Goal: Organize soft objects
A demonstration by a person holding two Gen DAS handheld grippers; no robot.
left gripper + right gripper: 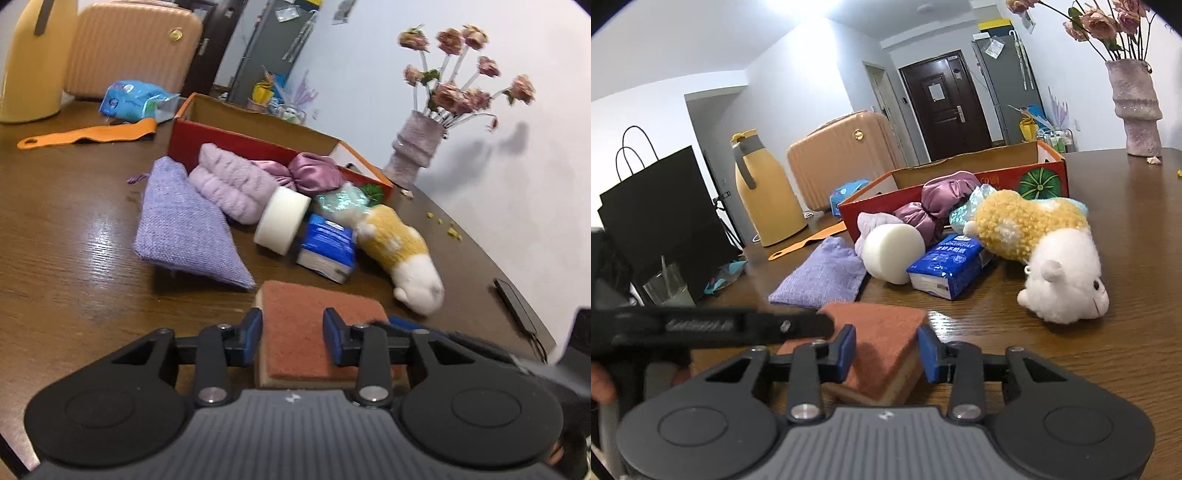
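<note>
A rust-topped sponge (314,325) lies on the brown table, also in the right wrist view (882,343). My left gripper (292,334) and my right gripper (886,349) are both open, jaws either side of the sponge, from different sides. Behind it lie a purple knit pouch (181,229), a lilac towel (232,181), a white foam roll (282,225), a blue tissue pack (327,247), a satin scrunchie (314,173) and a yellow-white plush (402,254). The red cardboard box (229,142) stands open behind them.
A vase of pink flowers (417,151) stands at the back right. A yellow jug (766,199), a peach suitcase (842,155), an orange spatula (85,134), a blue packet (133,99), a black bag (661,218) and a black phone (517,306) are around.
</note>
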